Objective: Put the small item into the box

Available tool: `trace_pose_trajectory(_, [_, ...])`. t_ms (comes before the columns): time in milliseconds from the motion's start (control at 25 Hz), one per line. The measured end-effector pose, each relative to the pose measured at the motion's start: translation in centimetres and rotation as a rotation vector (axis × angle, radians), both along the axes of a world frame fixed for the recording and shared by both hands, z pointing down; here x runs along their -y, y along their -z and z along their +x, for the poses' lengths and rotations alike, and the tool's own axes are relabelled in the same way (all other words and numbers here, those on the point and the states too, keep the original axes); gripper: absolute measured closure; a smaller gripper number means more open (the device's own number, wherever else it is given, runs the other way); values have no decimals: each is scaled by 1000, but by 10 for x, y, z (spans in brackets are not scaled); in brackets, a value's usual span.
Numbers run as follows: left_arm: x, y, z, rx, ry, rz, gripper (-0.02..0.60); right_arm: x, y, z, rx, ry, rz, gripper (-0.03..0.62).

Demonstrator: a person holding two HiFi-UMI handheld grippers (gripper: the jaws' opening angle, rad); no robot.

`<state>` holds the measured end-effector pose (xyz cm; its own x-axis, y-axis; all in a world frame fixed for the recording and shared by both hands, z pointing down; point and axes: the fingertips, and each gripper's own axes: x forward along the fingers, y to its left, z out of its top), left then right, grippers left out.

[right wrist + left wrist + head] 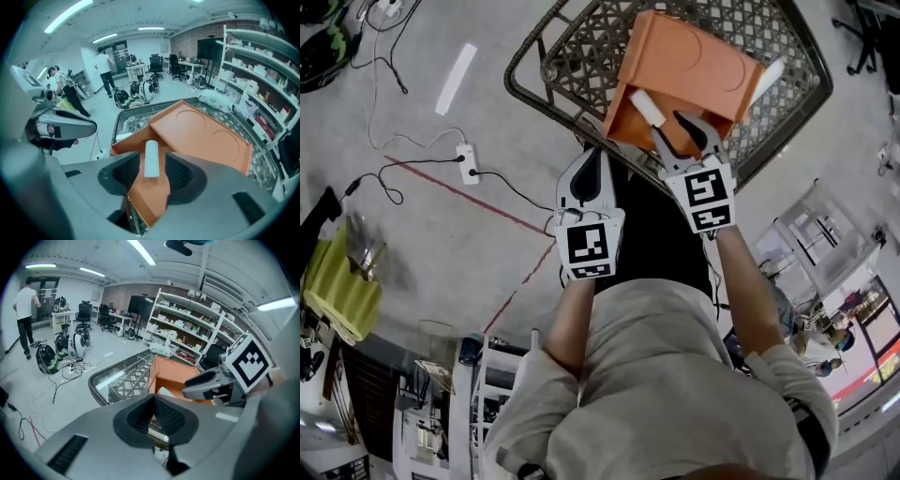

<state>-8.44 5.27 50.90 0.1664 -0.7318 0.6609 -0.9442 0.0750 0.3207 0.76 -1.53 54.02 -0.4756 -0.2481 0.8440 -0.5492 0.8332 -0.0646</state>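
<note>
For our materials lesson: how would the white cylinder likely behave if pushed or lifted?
The cylinder is round-sided, so it would probably roll. It looks small and smooth, so likely light and perhaps slippery.

Wicker-rimmed glass-topped table (539,105), an open orange box (694,61) directly on it.

right gripper (152,169) spread wide, left gripper (153,417) closed.

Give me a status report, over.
Left tool shut, empty. Right tool open, white cylinder loose between its jaws, over open orange box. Nothing blocking.
</note>
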Motion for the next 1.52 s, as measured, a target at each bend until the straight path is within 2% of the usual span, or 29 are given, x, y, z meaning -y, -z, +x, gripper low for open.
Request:
trace_pose_trajectory(120, [8,11,5,17,-14,15,572,-1,14,10,45,-59,-14,441])
trace_pose_trajectory(240, [15,28,15,18,-12,28,572,-3,30,21,63,-73,1,462])
trace_pose_trajectory(520, [24,65,43,50,-76,81,572,-3,72,36,165,-112,91,553])
trace_pose_trajectory(680, [25,83,62,64,-102,105,572,-4,96,44,237,-141,118,580])
trace_pose_trajectory(920, [29,102,80,81,-120,136,572,-7,121,55,318,-189,143,591])
trace_pose_trajectory(1360, [32,141,100,130,-150,212,572,-7,179,78,429,-216,299,591])
trace_pose_trajectory(1520, [29,157,106,149,-163,248,572,-10,204,87,458,-196,360,591])
